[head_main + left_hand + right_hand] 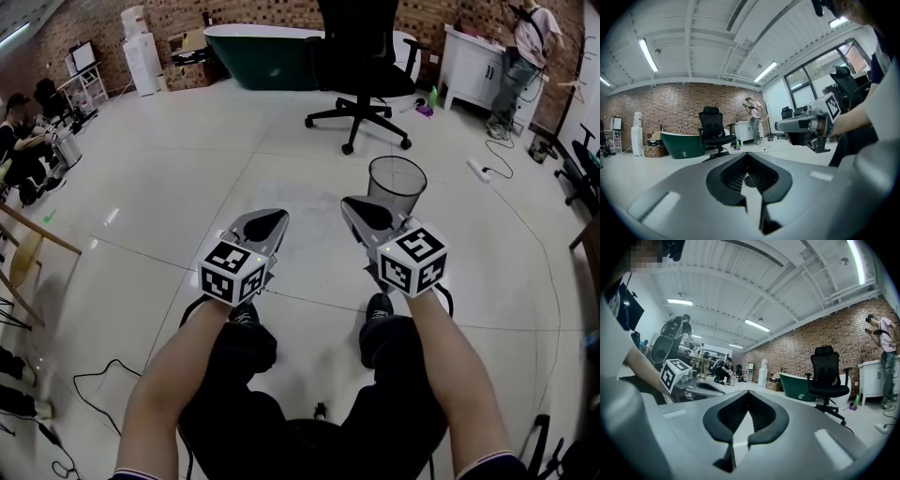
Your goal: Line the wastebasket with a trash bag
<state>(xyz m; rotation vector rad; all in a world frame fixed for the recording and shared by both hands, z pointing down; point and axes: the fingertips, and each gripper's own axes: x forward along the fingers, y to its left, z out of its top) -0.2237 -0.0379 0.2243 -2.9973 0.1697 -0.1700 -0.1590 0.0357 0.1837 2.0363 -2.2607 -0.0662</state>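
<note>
A black mesh wastebasket (397, 187) stands upright on the pale floor, with no bag in it that I can see; no trash bag shows in any view. Both grippers are held level above the person's knees, short of the basket. My left gripper (271, 220) is shut with nothing between its jaws, left of and nearer than the basket. My right gripper (356, 208) is also shut and holds nothing, its tip just left of the basket's near side. The left gripper (746, 157) looks across the room with the right gripper (779, 125) at its side. The right gripper (749, 395) sees the left gripper (721, 391).
A black office chair (361, 70) stands behind the basket, with a dark green bathtub (262, 52) beyond it. A white cabinet (478, 66) and a standing person (520, 56) are at the back right. A power strip (480, 171) and cables lie right. Another person (23, 141) crouches far left.
</note>
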